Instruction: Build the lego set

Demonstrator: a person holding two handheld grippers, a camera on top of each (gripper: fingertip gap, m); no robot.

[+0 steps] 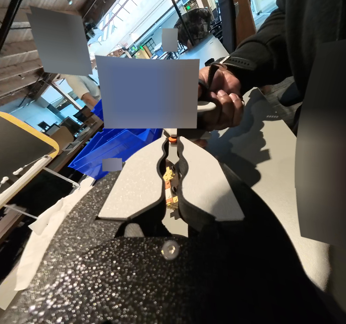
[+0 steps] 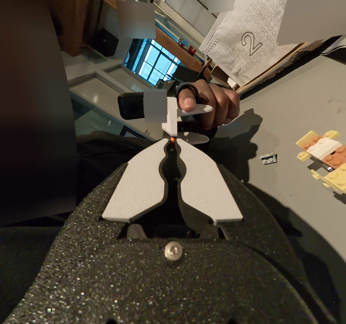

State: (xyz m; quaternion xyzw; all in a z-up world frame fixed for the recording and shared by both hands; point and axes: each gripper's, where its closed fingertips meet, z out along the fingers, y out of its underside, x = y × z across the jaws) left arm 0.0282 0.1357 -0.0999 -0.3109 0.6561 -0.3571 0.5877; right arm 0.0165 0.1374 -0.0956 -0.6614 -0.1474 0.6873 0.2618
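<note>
- Left gripper [image 1: 171, 144] & right gripper [image 2: 172, 142]: matte grey wavy-edged fingers on speckled black bodies; both nearly closed on one small orange piece [image 1: 172, 140], tip to tip.
- Studded lego assembly [image 2: 325, 155], tan/brown/white plates, lies on the smooth grey table [image 2: 280, 108]; small grey brick [image 2: 268, 159] near it.
- White paper bag [image 2: 247, 33] behind.
- Blue plastic bins [image 1: 112, 146], wood-beam room w/ windows.

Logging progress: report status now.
Left tool and right tool shut, tip to tip, on small orange piece. Tan-and-brown lego assembly on table, untouched. Nothing blocking.
</note>
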